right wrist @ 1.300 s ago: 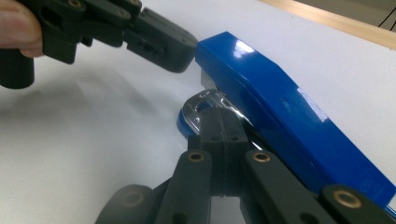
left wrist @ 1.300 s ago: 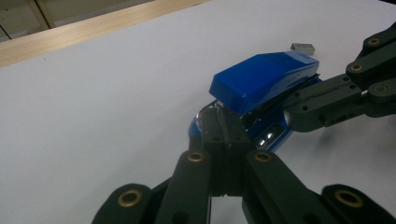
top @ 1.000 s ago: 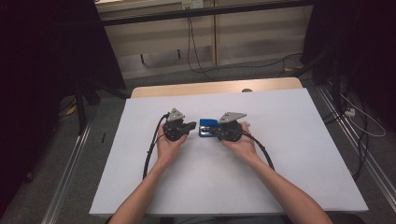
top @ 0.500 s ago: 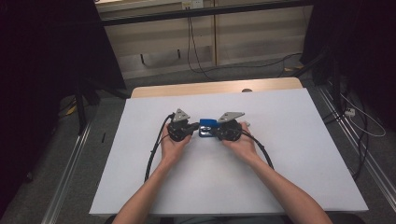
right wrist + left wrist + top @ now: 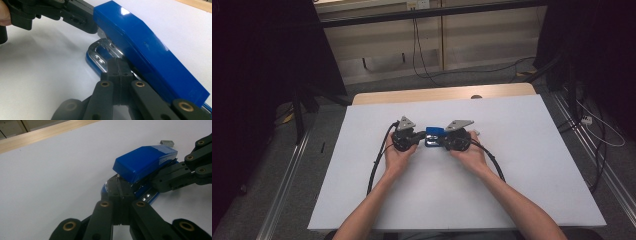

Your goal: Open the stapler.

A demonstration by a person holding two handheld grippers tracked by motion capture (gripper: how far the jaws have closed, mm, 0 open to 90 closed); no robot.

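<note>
A blue stapler (image 5: 434,134) lies in the middle of the white table (image 5: 522,165), its top cover raised off the shiny metal base. My left gripper (image 5: 421,136) comes at it from the left and my right gripper (image 5: 445,141) from the right. In the left gripper view the stapler (image 5: 145,161) lies just ahead, and my left gripper (image 5: 119,185) is shut with its tips at the stapler's front end under the cover. In the right gripper view my right gripper (image 5: 117,62) is shut against the metal base beneath the blue stapler (image 5: 150,47).
A small silver metal piece (image 5: 167,143) lies on the table just beyond the stapler. A wooden strip (image 5: 442,94) runs along the table's far edge. Black cables (image 5: 379,160) trail from both grippers toward the person. Metal rails and floor cables flank the table.
</note>
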